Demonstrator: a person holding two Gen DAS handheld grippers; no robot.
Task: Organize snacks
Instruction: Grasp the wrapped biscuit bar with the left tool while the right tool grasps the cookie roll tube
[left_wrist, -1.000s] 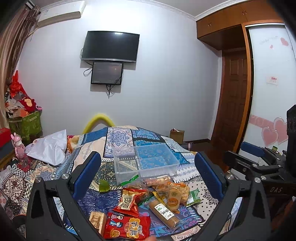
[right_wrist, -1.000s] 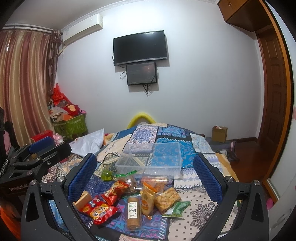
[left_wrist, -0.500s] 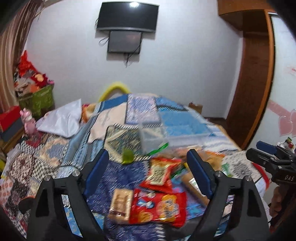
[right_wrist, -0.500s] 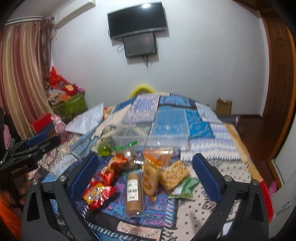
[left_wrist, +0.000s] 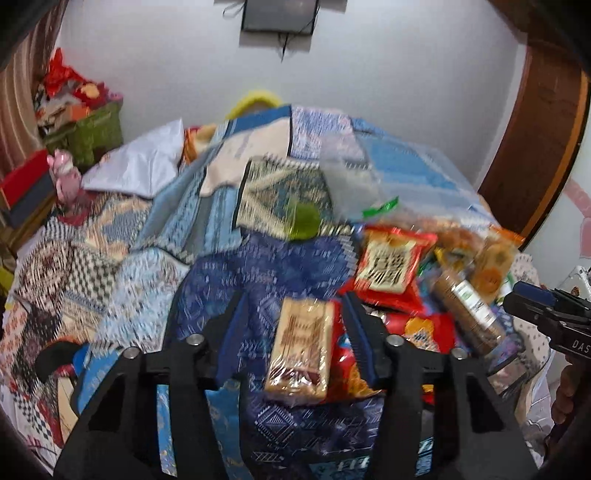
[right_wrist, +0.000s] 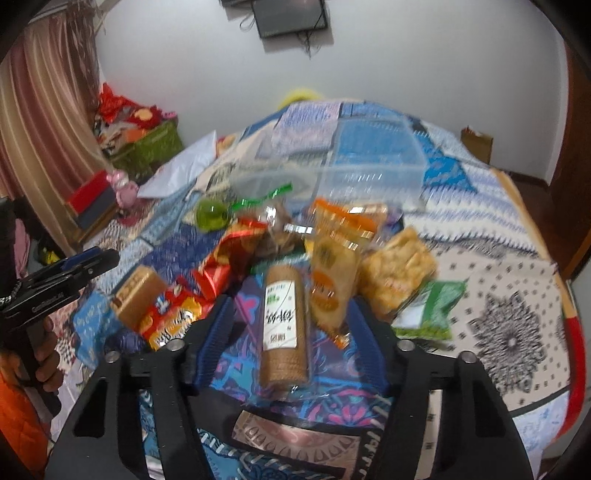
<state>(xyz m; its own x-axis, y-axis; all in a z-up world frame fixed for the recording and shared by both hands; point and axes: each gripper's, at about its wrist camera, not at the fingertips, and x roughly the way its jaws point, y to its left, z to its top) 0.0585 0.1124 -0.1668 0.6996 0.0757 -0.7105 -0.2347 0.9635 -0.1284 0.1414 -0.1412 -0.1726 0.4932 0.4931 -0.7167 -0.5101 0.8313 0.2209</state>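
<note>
Several snack packs lie heaped on a patterned bedspread in front of a clear plastic bin (right_wrist: 369, 166). My left gripper (left_wrist: 295, 314) is open, its blue jaws either side of a tan biscuit pack (left_wrist: 301, 350) that rests on the bed. A red snack bag (left_wrist: 391, 266) lies just beyond it. My right gripper (right_wrist: 291, 321) is open, its jaws either side of a brown biscuit roll with a white label (right_wrist: 284, 325). An orange pack (right_wrist: 332, 273), a yellow cracker pack (right_wrist: 399, 273) and a green pouch (right_wrist: 432, 310) lie to the right of the roll.
A green round object (right_wrist: 212, 214) lies left of the bin (left_wrist: 388, 173). A white pillow (left_wrist: 136, 166) and a green crate (right_wrist: 151, 147) stand at the far left. The bed edge drops off at the right; a wooden door (left_wrist: 546, 122) stands beyond.
Both grippers have dropped down and forward towards the snack heap. Their jaws have narrowed, the left around the tan pack, the right around the biscuit roll.
</note>
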